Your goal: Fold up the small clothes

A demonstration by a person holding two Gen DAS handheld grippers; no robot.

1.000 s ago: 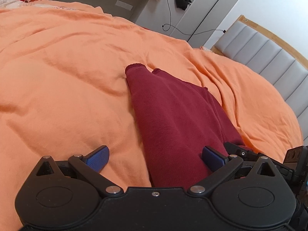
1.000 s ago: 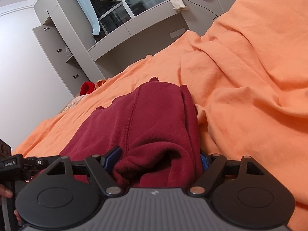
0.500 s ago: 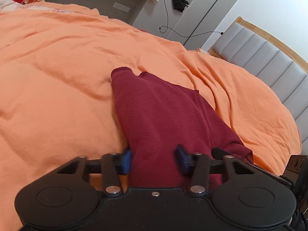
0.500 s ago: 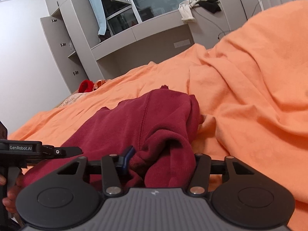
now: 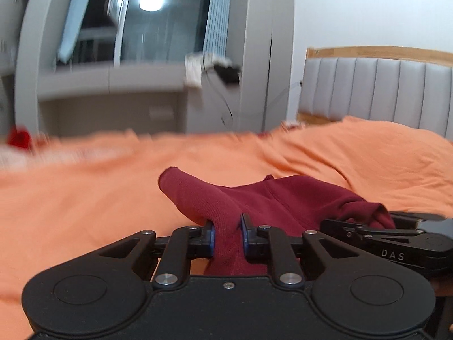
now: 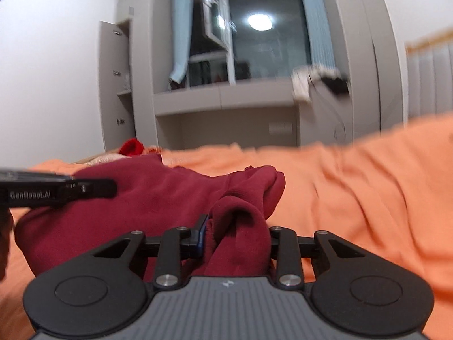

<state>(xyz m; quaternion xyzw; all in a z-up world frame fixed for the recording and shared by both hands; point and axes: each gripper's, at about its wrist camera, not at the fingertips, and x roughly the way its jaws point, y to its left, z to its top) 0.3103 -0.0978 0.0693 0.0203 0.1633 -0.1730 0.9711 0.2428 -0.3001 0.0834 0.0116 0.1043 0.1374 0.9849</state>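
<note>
Maroon garment [image 5: 283, 198] is seen bunched up on the orange bedspread [image 5: 85, 204], gripped at its near edge by both claws. In the left wrist view its long axis runs from about 5 o'clock up to 11 o'clock, with a narrow rounded end pointing away toward the window [image 5: 158, 22]. The left gripper [image 5: 226, 235] has just been closing and its blue pads [image 5: 211, 238] are pinched narrow on a fold of the fabric. The right gripper [image 6: 235, 238] has been closing too, clamped on a thicker wad of the same cloth, so its jaws sit a bit wider. Background is pretty blurred. A grey padded headboard [image 5: 382, 90] is at 2 o'clock, and something red [image 6: 130, 146] lies at the far edge of the bed.
</note>
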